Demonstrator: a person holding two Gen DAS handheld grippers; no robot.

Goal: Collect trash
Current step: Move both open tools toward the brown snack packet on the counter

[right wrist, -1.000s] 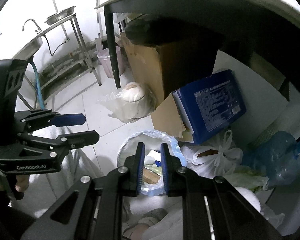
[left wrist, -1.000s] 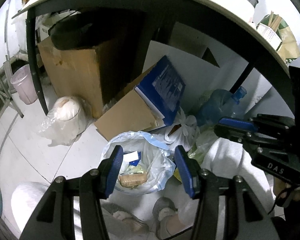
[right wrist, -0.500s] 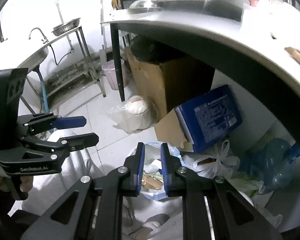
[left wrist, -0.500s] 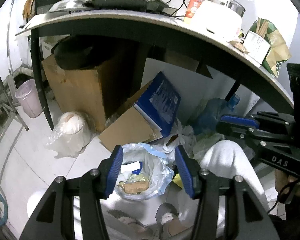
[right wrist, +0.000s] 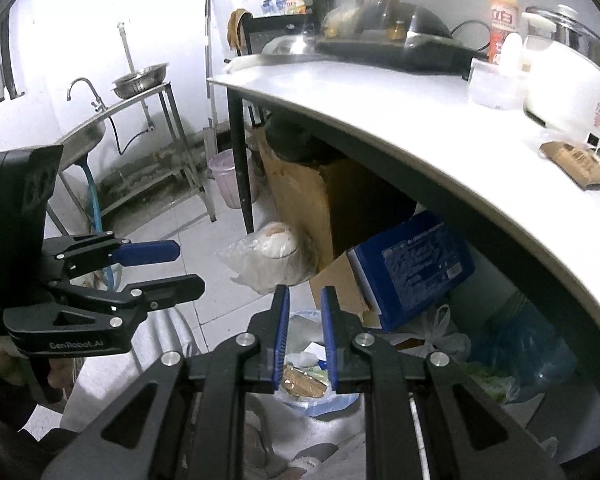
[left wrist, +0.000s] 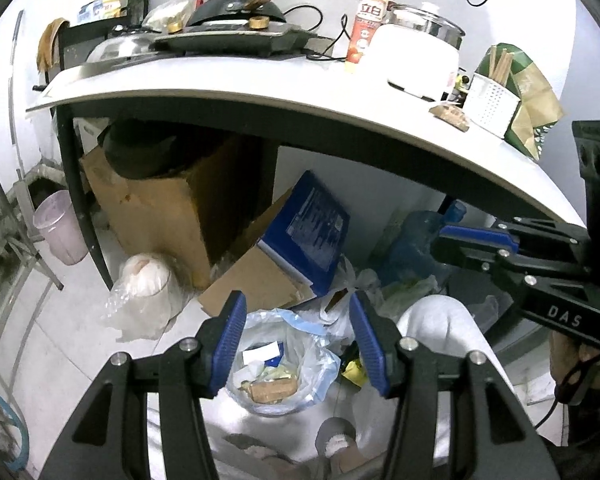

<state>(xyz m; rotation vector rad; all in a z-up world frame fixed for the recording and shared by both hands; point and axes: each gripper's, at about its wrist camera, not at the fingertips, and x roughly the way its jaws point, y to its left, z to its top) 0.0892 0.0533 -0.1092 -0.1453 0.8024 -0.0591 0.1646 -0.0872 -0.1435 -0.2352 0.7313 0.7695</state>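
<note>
Both grippers hang above the floor in front of the white worktop (left wrist: 260, 84), pointing obliquely down at a trash bag.

Left gripper (left wrist: 298, 340): blue-padded fingers (left wrist: 230, 340) stand well apart, nothing between them. It also shows at the left of the right wrist view (right wrist: 168, 266), a hand around its grip.

Right gripper (right wrist: 304, 336): fingers (right wrist: 281, 332) close together with a narrow gap; no object sits in the gap, only the bag far below seen through it. In the left wrist view it shows at the right edge (left wrist: 456, 242).

Task item: the translucent pale-blue plastic trash bag (left wrist: 284, 360) (right wrist: 312, 384) stands open on the tiled floor, below both grippers. Inside: a brown wrapped packet (left wrist: 272, 390), a white-and-blue carton piece (left wrist: 262, 354), and other crumpled scraps I cannot identify.

Around the bag:
- blue printed box (left wrist: 308, 232) leaning on a flat brown cardboard sheet (left wrist: 256, 280), just behind the bag;
- large brown cardboard box (left wrist: 160, 216) under the worktop;
- clear plastic bag holding a white round item (left wrist: 144, 288) on the floor, left of the trash bag;
- blue water jug (left wrist: 412, 248) to the right;
- a person's light trouser leg (left wrist: 440, 340) and a grey shoe (left wrist: 336, 440), right beside the bag.

On the worktop: white rice cooker (left wrist: 416, 56), orange-labelled bottle (left wrist: 366, 24), a brown snack packet (right wrist: 576, 162) near the edge.
</note>
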